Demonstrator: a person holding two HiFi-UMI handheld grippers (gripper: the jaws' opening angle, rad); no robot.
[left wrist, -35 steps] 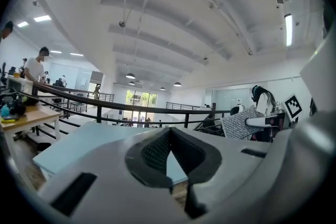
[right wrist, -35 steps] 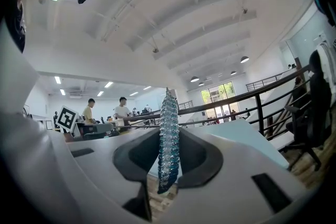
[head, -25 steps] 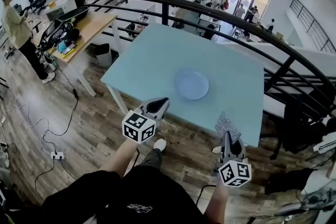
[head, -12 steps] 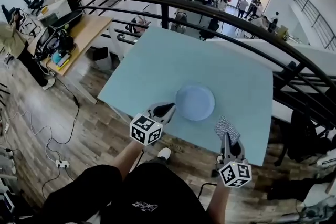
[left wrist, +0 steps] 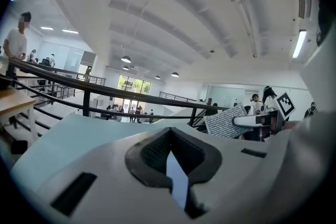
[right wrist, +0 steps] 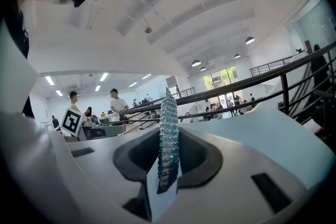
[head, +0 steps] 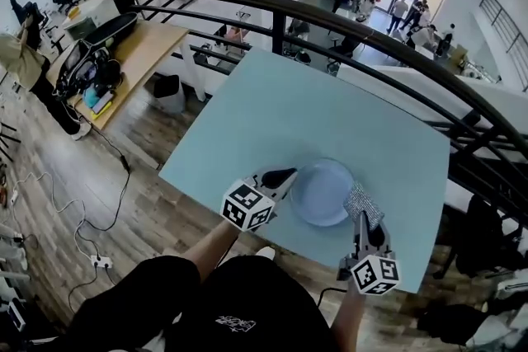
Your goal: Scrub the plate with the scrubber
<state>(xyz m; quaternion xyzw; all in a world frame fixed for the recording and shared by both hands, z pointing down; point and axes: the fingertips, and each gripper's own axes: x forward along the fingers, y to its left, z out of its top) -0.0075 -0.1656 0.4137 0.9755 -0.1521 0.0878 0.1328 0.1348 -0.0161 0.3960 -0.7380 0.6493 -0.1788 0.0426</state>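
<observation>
Head view, nearest first: black shorts [head: 165,301] along the bottom, cut off by the picture's edge, with white print too small to read. Hands hidden behind the marker cubes; black-and-white squares on the cubes, no readable writing.

Right gripper [head: 361,223] above the counter's [head: 313,103] near edge, fingers clamped on the scrubber [head: 361,202]. Seen edge-on in the right gripper view as a thin glittering strip standing up between the fingers. Covers part of the plate's [head: 320,192] near right rim in the head view; touching or hovering, cannot tell.

Left gripper [head: 279,175] at the plate's left rim, fingers pressed together with nothing between them, as read in the left gripper view. Contact with the rim not clear.

Pale blue plate flat on the pale blue counter, close to its near edge and right of that edge's middle, hard to pick out against the matching colour.

Beyond the counter's far edge, a dark railing [head: 371,33], partly masking the lower floor. Farther left, a cluttered wooden desk [head: 140,41], things on it too small to name. People in the distance.
</observation>
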